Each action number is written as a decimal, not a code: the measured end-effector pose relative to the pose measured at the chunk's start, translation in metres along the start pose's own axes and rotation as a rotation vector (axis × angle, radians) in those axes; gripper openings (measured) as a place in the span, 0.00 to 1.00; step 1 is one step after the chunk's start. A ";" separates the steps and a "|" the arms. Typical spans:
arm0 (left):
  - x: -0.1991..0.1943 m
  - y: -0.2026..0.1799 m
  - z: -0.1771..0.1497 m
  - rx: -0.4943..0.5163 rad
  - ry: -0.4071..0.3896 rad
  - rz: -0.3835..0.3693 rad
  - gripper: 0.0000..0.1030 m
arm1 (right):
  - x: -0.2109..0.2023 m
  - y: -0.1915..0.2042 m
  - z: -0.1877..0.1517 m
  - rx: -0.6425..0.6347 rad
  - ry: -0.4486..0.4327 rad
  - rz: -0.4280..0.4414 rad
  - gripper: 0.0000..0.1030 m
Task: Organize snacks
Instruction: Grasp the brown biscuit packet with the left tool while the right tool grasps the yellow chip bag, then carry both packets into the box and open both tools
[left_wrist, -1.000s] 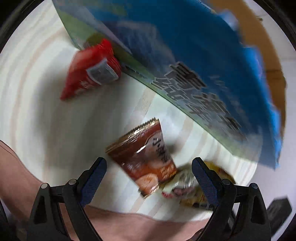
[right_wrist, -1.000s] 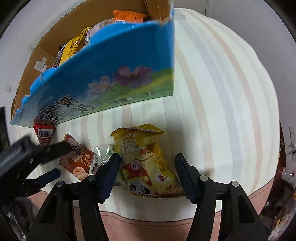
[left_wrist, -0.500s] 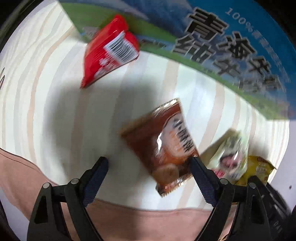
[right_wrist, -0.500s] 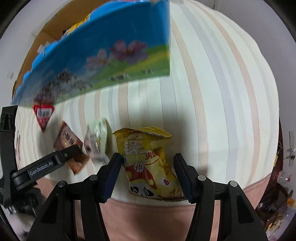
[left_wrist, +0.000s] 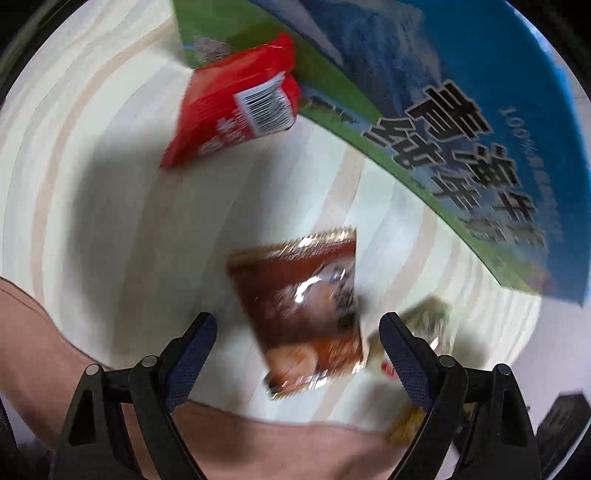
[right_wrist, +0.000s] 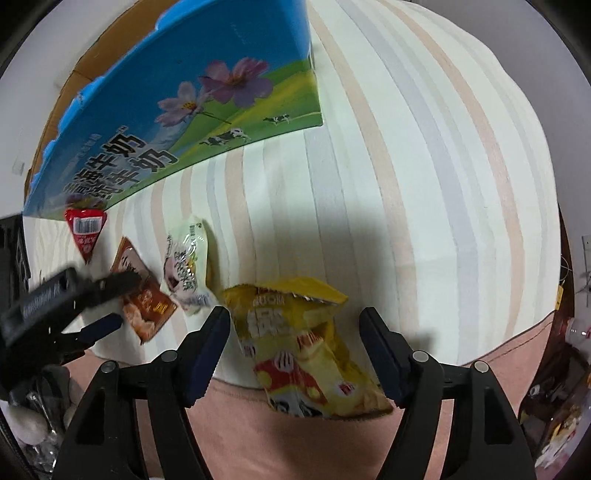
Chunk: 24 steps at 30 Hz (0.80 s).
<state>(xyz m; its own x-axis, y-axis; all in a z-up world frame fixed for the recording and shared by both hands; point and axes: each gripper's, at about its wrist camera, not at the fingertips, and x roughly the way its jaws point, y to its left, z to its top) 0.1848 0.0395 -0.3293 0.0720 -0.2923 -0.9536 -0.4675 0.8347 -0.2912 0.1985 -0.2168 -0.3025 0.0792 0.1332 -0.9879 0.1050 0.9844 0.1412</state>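
Note:
A brown snack packet (left_wrist: 306, 306) lies on the striped cloth between the fingers of my open left gripper (left_wrist: 297, 332); it also shows in the right wrist view (right_wrist: 142, 295). A red packet (left_wrist: 236, 114) leans against the blue milk carton box (left_wrist: 461, 122). A pale green packet (right_wrist: 188, 262) lies beside the brown one. A yellow chip bag (right_wrist: 303, 343) lies between the fingers of my open right gripper (right_wrist: 295, 332). The left gripper (right_wrist: 92, 306) shows at the left of the right wrist view.
The blue box (right_wrist: 177, 110) stands at the back on the striped cloth (right_wrist: 424, 203); its brown cardboard inside shows behind. The table's pink front edge (right_wrist: 240, 424) runs under both grippers. Clutter lies off the table at far right.
My left gripper has swung and closed in over the brown packet. My right gripper has moved forward over the yellow bag. The packets lie where they were.

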 end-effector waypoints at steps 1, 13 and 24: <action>0.002 -0.007 0.003 0.019 -0.021 0.025 0.87 | 0.005 0.003 0.000 -0.011 0.000 -0.013 0.72; -0.006 0.010 -0.064 0.389 -0.078 0.231 0.56 | 0.011 0.001 -0.047 -0.054 0.047 0.028 0.50; -0.005 0.056 -0.096 0.403 -0.008 0.233 0.58 | 0.026 0.002 -0.095 -0.018 0.115 0.088 0.55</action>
<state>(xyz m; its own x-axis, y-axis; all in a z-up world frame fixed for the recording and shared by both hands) 0.0738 0.0427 -0.3336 0.0128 -0.0730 -0.9973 -0.0925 0.9930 -0.0739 0.1068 -0.2010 -0.3337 -0.0269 0.2305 -0.9727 0.0853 0.9700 0.2275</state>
